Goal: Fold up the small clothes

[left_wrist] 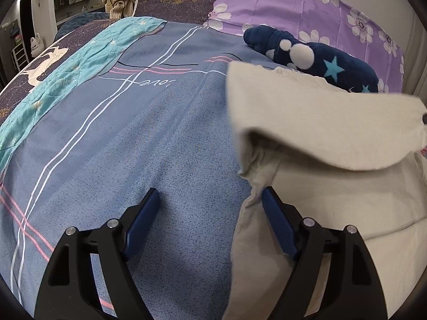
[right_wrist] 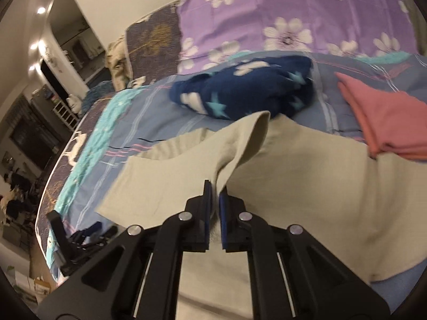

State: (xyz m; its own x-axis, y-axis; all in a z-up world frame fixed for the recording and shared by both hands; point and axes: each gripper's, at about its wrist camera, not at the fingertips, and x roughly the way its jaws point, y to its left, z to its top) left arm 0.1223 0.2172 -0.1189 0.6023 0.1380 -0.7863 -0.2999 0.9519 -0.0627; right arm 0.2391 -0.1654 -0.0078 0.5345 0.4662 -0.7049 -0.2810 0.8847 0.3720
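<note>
Cream cotton, a small garment (right_wrist: 307, 176), lies spread on the blue striped bedsheet (left_wrist: 128, 146), taking up the near right part of the bed in the left wrist view and most of the middle in the right wrist view. One part of it is lifted: a flap (left_wrist: 320, 122) hangs raised and folded over above the rest of the cloth, its lower edge curling free in the left wrist view.

The right gripper (right_wrist: 216, 194) has its blue pads (right_wrist: 207, 202) drawn almost together, and a ridge of the cream fabric runs up from between them, so it is clamped on the garment's edge and pulls that part up into a peaked fold (right_wrist: 248, 138).

The left gripper (left_wrist: 210, 200) stands wide apart and holds nothing. Its right pad (left_wrist: 277, 224) rests against the bunched left border of the garment, while its left pad (left_wrist: 141, 224) sits over bare sheet. This gripper also shows as a dark shape at the lower left of the right wrist view.

Beyond the garment lies a navy fleece piece with stars (right_wrist: 245, 90), touching its far edge. A folded pink cloth (right_wrist: 389, 122) overlaps the garment's right side. Behind them is a purple flowered pillow (left_wrist: 307, 5), and a turquoise blanket (left_wrist: 66, 66) runs along the sheet's left side.
</note>
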